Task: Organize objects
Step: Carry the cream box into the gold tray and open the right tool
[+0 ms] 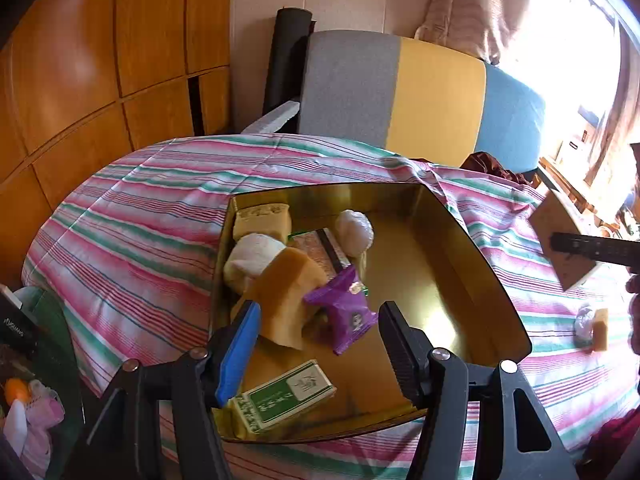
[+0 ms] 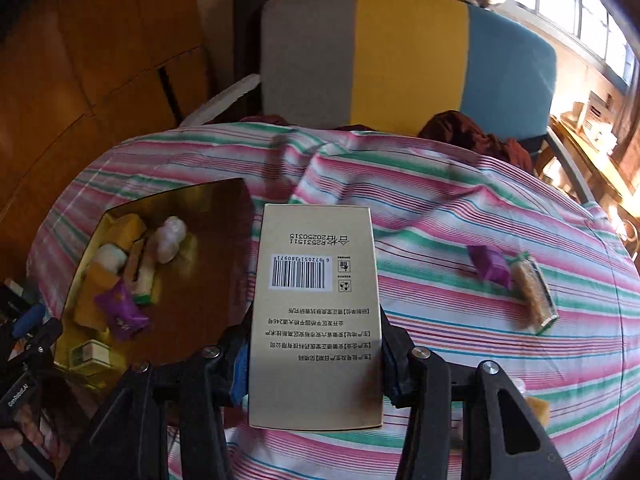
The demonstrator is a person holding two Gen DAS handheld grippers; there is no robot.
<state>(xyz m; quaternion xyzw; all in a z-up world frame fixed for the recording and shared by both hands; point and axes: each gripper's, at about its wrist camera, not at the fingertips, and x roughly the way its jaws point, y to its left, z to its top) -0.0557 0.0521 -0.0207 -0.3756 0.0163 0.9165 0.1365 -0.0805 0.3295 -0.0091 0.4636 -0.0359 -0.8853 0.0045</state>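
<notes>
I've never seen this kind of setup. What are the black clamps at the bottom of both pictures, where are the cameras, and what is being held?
A person holds hand tongs in each hand, with a camera on each looking along its fingers. The left view shows the left tongs open above a gold tin holding snacks, among them a purple packet and a green box. The right view shows the right tongs gripping a tan box over the striped cloth, where another purple packet lies.
</notes>
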